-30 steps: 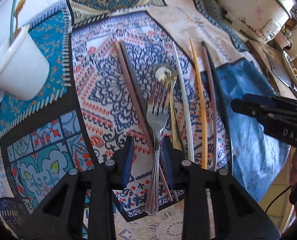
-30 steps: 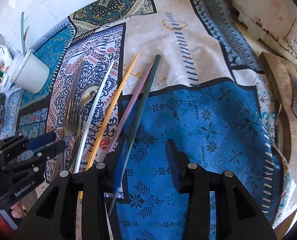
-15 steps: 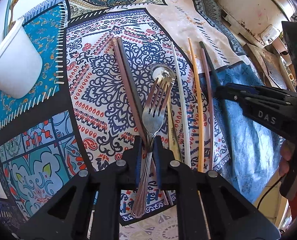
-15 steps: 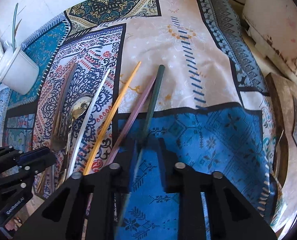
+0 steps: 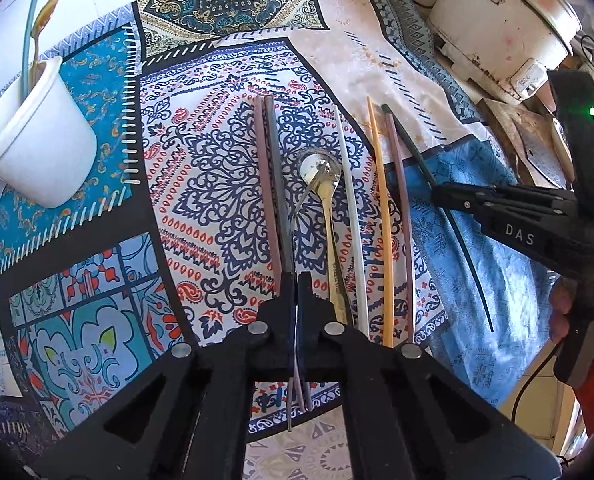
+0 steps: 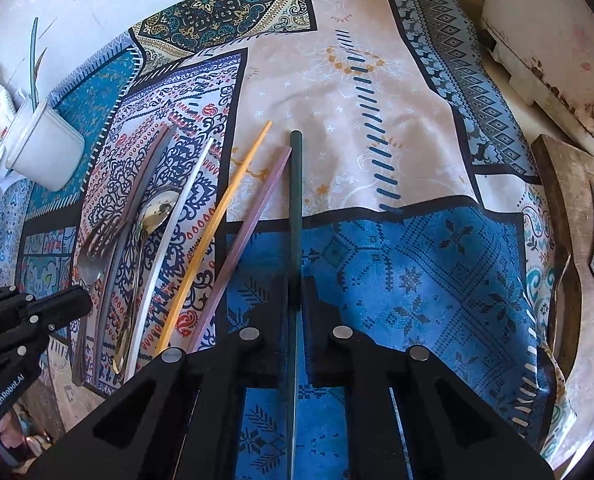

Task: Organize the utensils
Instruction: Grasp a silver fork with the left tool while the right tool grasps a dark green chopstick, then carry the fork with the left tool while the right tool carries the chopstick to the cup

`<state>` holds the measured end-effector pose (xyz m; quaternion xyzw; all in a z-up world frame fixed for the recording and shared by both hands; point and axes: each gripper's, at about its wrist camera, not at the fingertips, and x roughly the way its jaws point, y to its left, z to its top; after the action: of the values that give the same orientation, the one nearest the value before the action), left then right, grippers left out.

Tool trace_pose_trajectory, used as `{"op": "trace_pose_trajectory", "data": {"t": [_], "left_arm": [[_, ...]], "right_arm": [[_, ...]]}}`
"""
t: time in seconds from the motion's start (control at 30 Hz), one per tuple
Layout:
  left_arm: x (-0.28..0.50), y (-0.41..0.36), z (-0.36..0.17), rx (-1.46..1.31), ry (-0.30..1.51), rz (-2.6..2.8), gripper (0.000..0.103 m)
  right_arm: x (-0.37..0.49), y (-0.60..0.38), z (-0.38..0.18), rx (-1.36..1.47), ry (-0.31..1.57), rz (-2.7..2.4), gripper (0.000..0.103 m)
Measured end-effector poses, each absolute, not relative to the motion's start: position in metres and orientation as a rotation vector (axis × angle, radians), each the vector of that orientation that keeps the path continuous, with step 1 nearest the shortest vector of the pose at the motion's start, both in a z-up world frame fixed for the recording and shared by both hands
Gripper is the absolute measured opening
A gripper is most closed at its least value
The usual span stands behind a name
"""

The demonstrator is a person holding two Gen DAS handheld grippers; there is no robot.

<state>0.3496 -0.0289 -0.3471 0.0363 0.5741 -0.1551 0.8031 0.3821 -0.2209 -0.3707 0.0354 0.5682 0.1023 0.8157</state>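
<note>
Both my grippers have just been closing, each on a utensil. A second ago my left gripper (image 5: 296,280) stood open astride the fork (image 5: 297,216), which lay flat with its tines up over the spoon (image 5: 324,184). Now its jaws pinch the fork's handle and the fork is turned on edge, a thin curved sliver. My right gripper (image 6: 296,284) stood open beside the green chopstick (image 6: 296,200); now its jaws clamp that stick.

Green and dark, the stick is round-ended and straight, lying over the beige and blue patches of the cloth (image 6: 377,120).

My left camera shows the green stick passing through the right jaws and sticking out behind them. My right camera shows the fork broadside in the left jaws, tines plain, beside the white (image 6: 177,216), yellow (image 6: 225,216) and purple (image 6: 253,224) chopsticks, and a white cup (image 6: 47,152) at far left.
</note>
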Motion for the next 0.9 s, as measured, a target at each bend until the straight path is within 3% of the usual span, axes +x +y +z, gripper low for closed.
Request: {"op": "trace_pose_trajectory", "data": {"t": [0.57, 0.9], "left_arm": [[0.358, -0.017, -0.365, 0.145, 1.361, -0.328, 0.001], [0.361, -0.03, -0.359, 0.27, 1.312, -0.313, 0.0]], "right_arm": [[0.372, -0.231, -0.371, -0.029, 1.253, 0.25, 0.006], [0.381, -0.234, -0.367, 0.008, 1.235, 0.248, 0.006]]}}
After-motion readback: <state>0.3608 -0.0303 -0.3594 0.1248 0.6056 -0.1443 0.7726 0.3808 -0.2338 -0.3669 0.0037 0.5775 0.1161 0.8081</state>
